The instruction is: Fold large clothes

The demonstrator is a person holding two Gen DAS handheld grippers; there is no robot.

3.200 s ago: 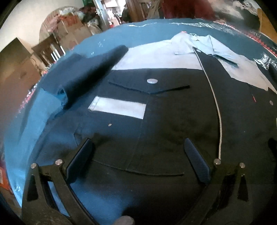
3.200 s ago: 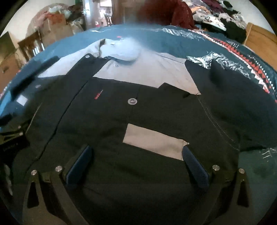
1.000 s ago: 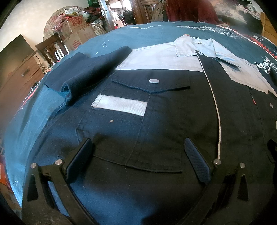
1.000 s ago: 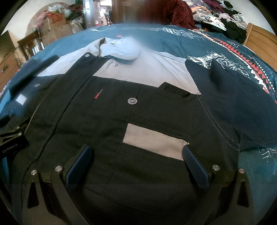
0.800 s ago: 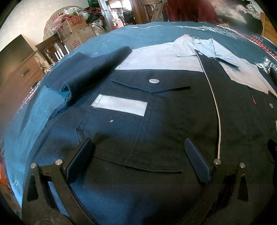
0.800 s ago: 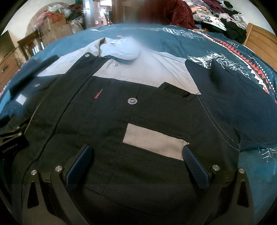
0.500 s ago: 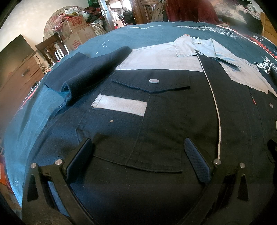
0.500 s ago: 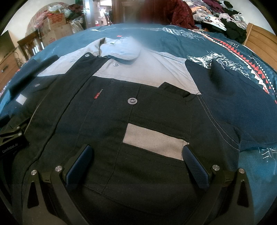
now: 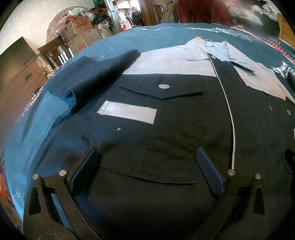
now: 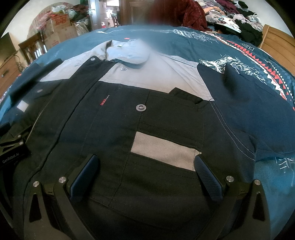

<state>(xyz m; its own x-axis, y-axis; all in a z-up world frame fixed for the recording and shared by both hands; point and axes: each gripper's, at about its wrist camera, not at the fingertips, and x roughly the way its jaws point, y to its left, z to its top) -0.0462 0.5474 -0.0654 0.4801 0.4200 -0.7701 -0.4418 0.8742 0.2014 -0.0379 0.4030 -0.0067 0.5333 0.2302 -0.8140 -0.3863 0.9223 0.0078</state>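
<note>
A dark navy work shirt [image 9: 175, 133] with a light grey yoke and collar [image 9: 206, 49] lies face up and spread flat on a teal bedspread [image 9: 147, 35]. Its left sleeve [image 9: 92, 77] is folded inward; its right sleeve [image 10: 248, 103] lies out to the side. My left gripper [image 9: 147, 160] is open, hovering low over the left chest pocket [image 9: 147, 140]. My right gripper [image 10: 147, 169] is open over the right pocket with the grey stripe [image 10: 164, 149]. Nothing is held between either pair of fingers. The left gripper's body [image 10: 11, 147] shows at the right view's left edge.
A person in a dark red top [image 10: 177, 13] stands beyond the bed's far edge. A heap of clothes [image 10: 236, 18] lies at the back right beside a wooden headboard [image 10: 276, 40]. Cardboard boxes [image 9: 81, 33], a wooden chair [image 9: 53, 51] and a dresser [image 9: 20, 81] stand at the left.
Nothing has visibly moved over the last second; 3.2 s ago the scene was dimmer, with the left gripper slightly closer over the shirt.
</note>
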